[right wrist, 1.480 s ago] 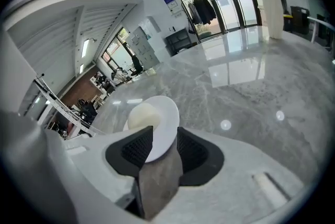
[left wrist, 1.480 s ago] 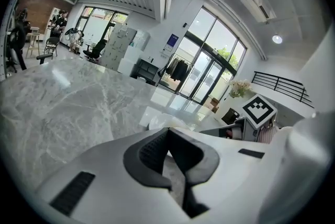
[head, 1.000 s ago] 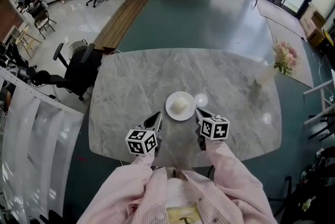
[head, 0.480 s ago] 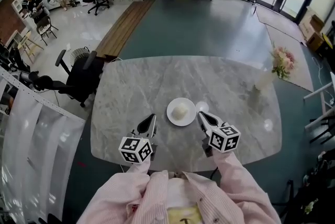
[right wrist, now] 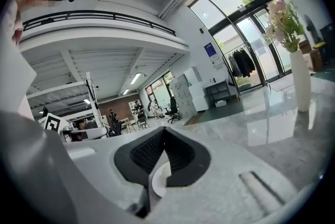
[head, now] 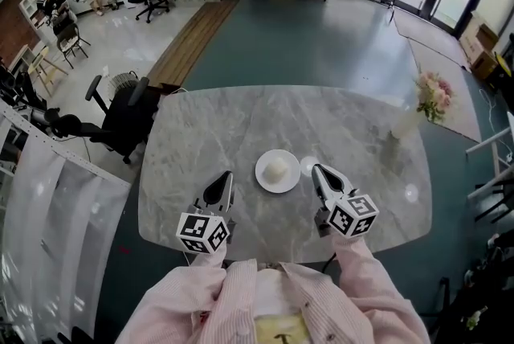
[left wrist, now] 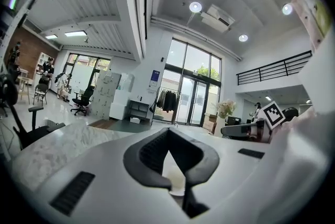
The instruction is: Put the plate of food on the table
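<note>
A white plate with a pale round bun on it rests near the middle of the grey marble table. My left gripper sits to the plate's left with its jaws shut and empty, a gap away from the rim. To the right of the plate, also apart from it, my right gripper is likewise shut on nothing. A sliver of the plate shows past the left gripper, and the plate again past the right gripper.
A tall vase of pink flowers stands near the table's right edge; this vase also shows in the right gripper view. A black office chair is by the table's left corner. Pink sleeves fill the near edge.
Both grippers have pulled back from the plate's sides toward me and spread a little apart. The plate stays on the table.
</note>
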Tool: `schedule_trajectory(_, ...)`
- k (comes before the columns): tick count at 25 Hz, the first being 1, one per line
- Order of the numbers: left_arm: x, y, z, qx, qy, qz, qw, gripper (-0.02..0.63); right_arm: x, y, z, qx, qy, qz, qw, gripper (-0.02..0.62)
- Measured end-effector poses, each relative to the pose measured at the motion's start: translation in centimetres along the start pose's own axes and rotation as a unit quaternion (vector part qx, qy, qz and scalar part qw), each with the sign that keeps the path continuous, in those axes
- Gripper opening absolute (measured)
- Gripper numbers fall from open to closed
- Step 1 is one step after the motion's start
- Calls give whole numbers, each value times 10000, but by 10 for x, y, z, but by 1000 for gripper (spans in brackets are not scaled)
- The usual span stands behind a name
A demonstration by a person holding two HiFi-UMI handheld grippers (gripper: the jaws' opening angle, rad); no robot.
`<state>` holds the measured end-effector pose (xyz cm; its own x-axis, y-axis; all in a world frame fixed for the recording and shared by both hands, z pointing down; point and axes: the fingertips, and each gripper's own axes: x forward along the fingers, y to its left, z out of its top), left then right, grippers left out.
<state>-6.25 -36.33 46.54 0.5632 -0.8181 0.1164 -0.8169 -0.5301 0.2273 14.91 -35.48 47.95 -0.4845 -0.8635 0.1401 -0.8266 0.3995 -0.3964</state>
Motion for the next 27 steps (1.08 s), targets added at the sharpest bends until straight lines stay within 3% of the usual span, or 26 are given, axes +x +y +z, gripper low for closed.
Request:
schedule_trajectory(16, -13, 18, 7, 118, -85, 422, 9990, -5, -13, -7, 13, -158, -283, -195, 9993, 5)
schedule_trajectory(27, -10, 16, 4, 144, -60, 448, 9989, -5, -17, -18, 13, -162, -357, -376, 9985, 5)
